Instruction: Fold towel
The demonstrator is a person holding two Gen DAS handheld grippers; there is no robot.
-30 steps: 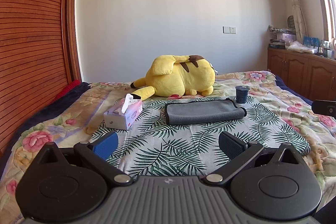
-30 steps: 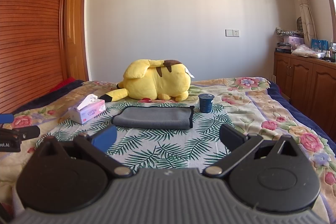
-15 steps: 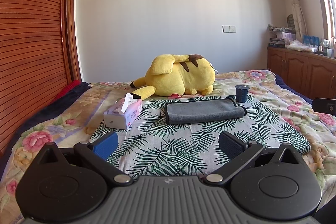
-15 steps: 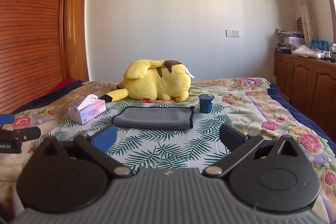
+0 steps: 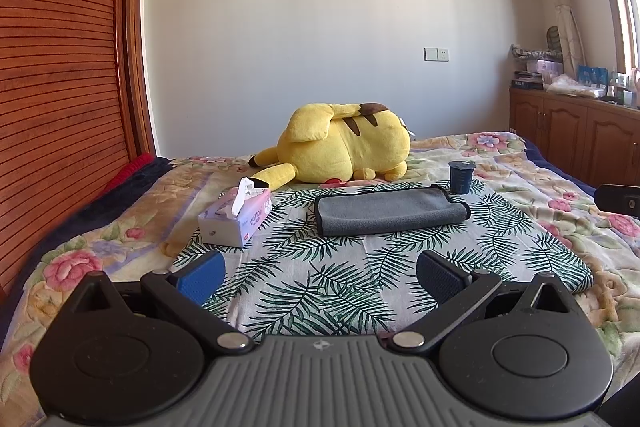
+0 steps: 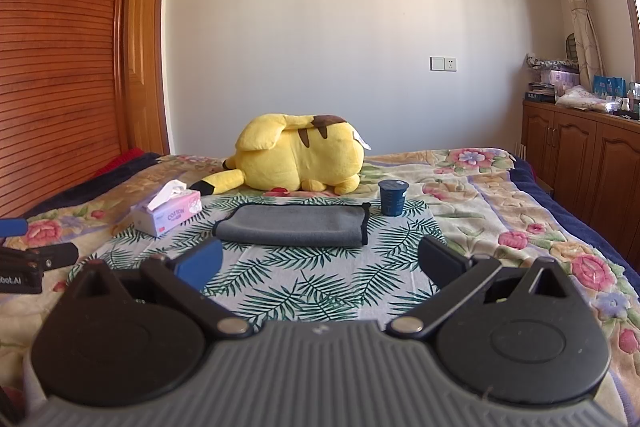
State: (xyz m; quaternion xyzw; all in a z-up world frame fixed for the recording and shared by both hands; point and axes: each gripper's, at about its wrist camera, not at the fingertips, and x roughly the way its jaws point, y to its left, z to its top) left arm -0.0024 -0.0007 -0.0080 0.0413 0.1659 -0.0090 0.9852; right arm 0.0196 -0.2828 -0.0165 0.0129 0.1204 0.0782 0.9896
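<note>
A grey towel (image 5: 388, 211) lies folded into a long strip on a palm-leaf cloth (image 5: 320, 279) on the bed. It also shows in the right wrist view (image 6: 294, 227). My left gripper (image 5: 320, 277) is open and empty, held above the cloth well short of the towel. My right gripper (image 6: 320, 267) is open and empty, also short of the towel. The left gripper's tip shows at the left edge of the right wrist view (image 6: 32, 259). The right gripper's tip shows at the right edge of the left wrist view (image 5: 620, 199).
A yellow plush toy (image 5: 344, 151) lies behind the towel. A tissue box (image 5: 236, 217) sits left of the towel and a dark blue cup (image 5: 461, 177) at its far right corner. A wooden wardrobe (image 5: 60, 67) stands on the left, cabinets (image 5: 576, 139) on the right.
Both grippers stay open and nearly still. The left wrist view has drifted very slightly; the towel has not moved.
</note>
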